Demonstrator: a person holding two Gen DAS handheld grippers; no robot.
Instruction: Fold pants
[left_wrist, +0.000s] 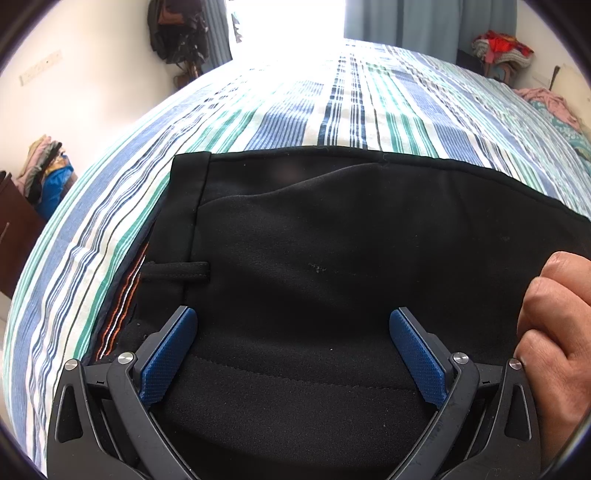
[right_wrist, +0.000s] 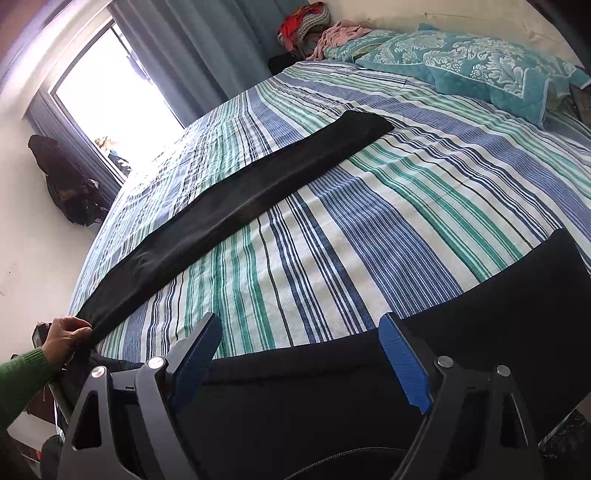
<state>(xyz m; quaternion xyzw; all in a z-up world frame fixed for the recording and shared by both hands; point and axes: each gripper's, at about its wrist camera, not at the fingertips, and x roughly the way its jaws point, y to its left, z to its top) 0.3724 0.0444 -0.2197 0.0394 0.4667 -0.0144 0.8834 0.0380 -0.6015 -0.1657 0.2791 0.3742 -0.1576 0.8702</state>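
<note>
This is a bedroom in a home. A wide bed (right_wrist: 369, 221) fills most of both views, covered by a sheet striped in blue, green and white, with a teal patterned pillow (right_wrist: 480, 70) at its head. A bright window (right_wrist: 110, 92) is flanked by long blue-grey curtains (right_wrist: 221, 48). Dark bags (left_wrist: 177, 33) hang on the pale wall, and heaps of clothes (left_wrist: 502, 48) are piled in the corners; a dark wooden cabinet (left_wrist: 14, 236) stands beside the bed
</note>
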